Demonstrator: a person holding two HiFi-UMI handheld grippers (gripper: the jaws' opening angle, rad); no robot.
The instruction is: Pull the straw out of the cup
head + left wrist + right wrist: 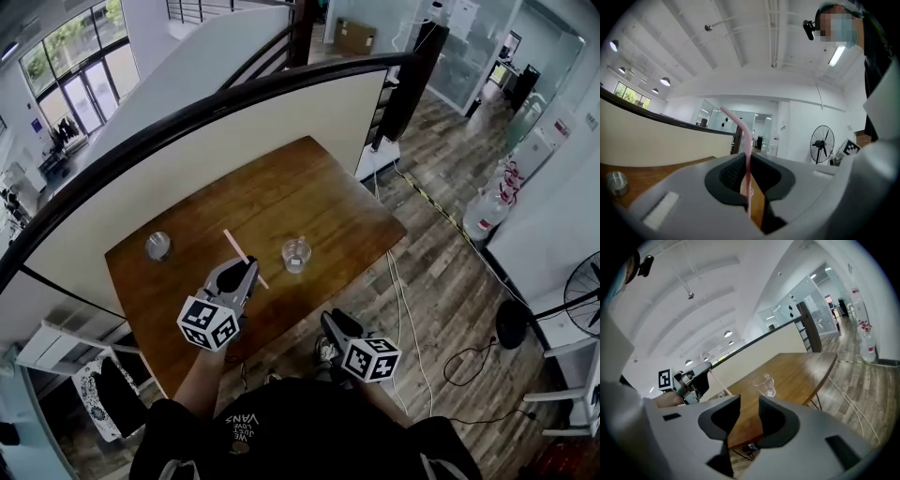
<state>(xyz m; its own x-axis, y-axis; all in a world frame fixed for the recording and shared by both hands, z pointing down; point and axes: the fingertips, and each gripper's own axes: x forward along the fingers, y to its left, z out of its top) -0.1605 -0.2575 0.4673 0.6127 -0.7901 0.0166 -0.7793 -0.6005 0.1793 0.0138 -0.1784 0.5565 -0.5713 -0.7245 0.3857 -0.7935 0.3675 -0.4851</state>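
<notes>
**Straw clear of the cup, pinched in the left gripper**

The left gripper [246, 270] had its jaws nearly closed and clamped on the straw [232, 242]. Its own view showed the black pads pressed against the thin stem from both sides. The straw [748, 154] was pale pink and slender. It ran straight up through the jaws, then bent over to one side near its upper end. In the head view it lay slanted, with both ends sticking out beyond the jaws, just left of the cup [296, 253] and not touching it.

The cup was clear glass and stood upright on the brown wooden table [328, 187]. A small round metal container [157, 246] sat well to the cup's left.

The right gripper [330, 321] hung below the cup, off the table's near edge. Its jaws stood slightly apart with nothing between them.
</notes>
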